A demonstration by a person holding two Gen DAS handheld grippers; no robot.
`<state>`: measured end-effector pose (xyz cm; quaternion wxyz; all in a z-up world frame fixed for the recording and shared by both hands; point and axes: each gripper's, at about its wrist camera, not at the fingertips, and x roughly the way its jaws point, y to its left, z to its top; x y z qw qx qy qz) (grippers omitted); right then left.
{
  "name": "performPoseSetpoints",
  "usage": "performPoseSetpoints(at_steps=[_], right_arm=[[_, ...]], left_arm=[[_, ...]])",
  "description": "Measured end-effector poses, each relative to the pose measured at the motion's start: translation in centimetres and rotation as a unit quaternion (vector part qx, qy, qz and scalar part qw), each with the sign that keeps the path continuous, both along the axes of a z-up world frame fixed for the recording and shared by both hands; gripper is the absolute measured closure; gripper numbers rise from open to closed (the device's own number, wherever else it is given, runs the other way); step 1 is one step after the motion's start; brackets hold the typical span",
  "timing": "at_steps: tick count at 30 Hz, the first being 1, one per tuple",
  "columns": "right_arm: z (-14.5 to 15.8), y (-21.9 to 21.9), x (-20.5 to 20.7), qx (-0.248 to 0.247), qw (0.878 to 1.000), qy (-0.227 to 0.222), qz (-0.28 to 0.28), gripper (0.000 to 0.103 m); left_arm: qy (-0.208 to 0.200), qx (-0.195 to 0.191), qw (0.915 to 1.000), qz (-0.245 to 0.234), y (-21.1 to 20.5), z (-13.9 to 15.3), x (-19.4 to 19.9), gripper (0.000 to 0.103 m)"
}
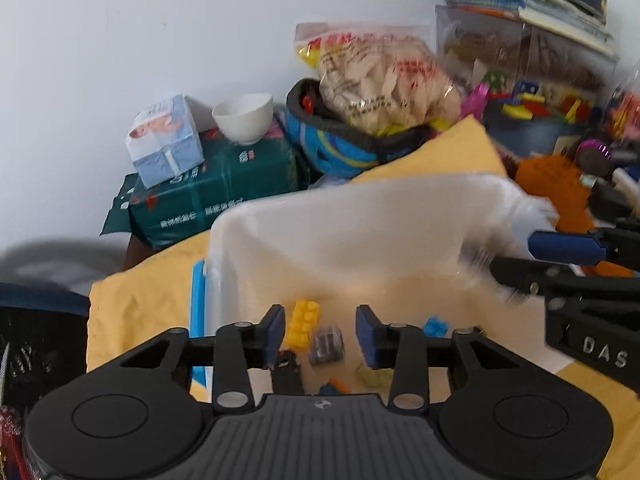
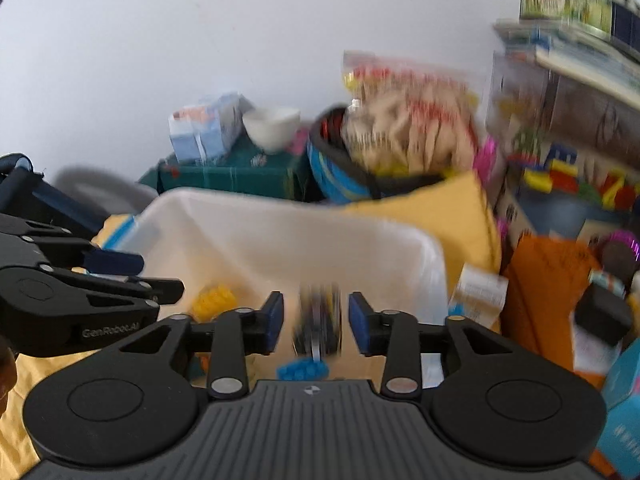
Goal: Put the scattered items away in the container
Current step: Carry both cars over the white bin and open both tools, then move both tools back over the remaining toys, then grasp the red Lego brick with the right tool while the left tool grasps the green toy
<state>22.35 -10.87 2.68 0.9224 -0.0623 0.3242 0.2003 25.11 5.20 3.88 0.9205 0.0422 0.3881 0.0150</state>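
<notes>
Item — container (image 1: 320,216): translucent white bin with a blue latch on its left wall, sitting on the yellow cloth (image 1: 132,300) that covers the worktop. Both my grippers hang above its open mouth.

Contents seen on the bin floor: yellow brick (image 1: 304,322), small blue brick (image 1: 434,326), a dark striped block (image 1: 326,346), a pale yellowish piece and an orange-and-teal bit near the front wall.

Left gripper (image 1: 320,332): pads spread, nothing between them; the yellow brick and the striped block show through the gap but lie well below.

Right gripper (image 2: 312,320): pads apart. The striped block (image 2: 318,326) sits smeared in the gap with daylight on both sides of it — I judge it loose and already in or dropping into the bin, not pinched. The blue brick (image 2: 302,370) lies just under it.

Step in hand, as I read it: release over the bin. To do it well — keep both grippers inside the rim line, let pieces clear the pads before swinging away, keep the two grippers from knocking each other.

Still outside: clutter on the orange cloth (image 2: 548,280) to the right.
</notes>
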Motion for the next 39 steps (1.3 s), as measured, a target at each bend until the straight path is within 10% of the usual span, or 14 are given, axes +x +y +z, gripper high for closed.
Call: performPoseSetpoints(at_steps=[10, 24, 31, 39], right_arm=[[2.1, -3.5, -6.1, 0.028, 0.998, -0.038, 0.045, 0.047], [-5.7, -9.2, -20.0, -0.076, 0.979, 0.125, 0.145, 0.049], [-8.3, -7.6, -23.7, -0.130, 0.957, 0.159, 0.206, 0.063], [-9.3, -8.4, -23.0, -0.140, 0.958, 0.172, 0.179, 0.078]], left_arm=[[-0.071, -0.022, 0.9967, -0.033, -1.1, 3.6, -9.2, 0.037], [0.117, -0.051, 0.9856, -0.111, -3.4, -7.4, -25.4, 0.037], [0.139, -0.046, 0.9793, -0.139, -6.0, -9.3, -26.9, 0.038], [0.158, -0.080, 0.9744, -0.139, -6.4, -10.7, -26.6, 0.050]])
